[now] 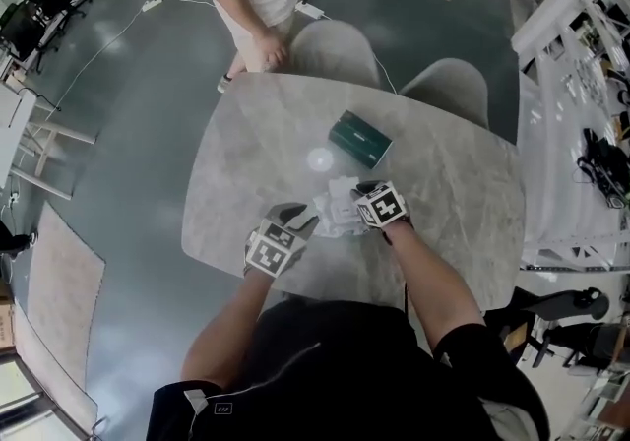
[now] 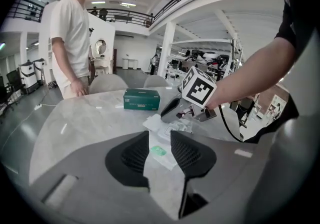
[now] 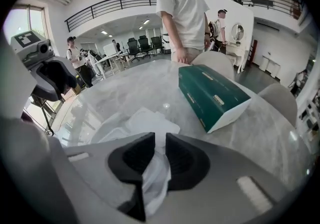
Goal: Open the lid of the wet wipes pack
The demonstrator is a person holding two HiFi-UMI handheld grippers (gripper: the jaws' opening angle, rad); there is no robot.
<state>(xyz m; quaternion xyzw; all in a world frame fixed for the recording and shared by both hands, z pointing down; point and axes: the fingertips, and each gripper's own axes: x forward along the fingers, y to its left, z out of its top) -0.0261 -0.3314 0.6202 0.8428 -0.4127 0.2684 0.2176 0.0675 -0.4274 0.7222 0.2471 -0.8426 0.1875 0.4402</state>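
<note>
The left gripper (image 2: 160, 142) is hovering with jaws apart, gripping nothing, the wet wipes pack (image 2: 169, 128) lying just ahead on the table (image 1: 219, 203), its long axis running toward the right gripper (image 3: 159, 144), which is pinching its far white end; the green box (image 1: 359, 139) is sitting well beyond

L gripper (image 2: 159, 141) jaws apart; R gripper (image 3: 160, 144) jaws clamped.
</note>
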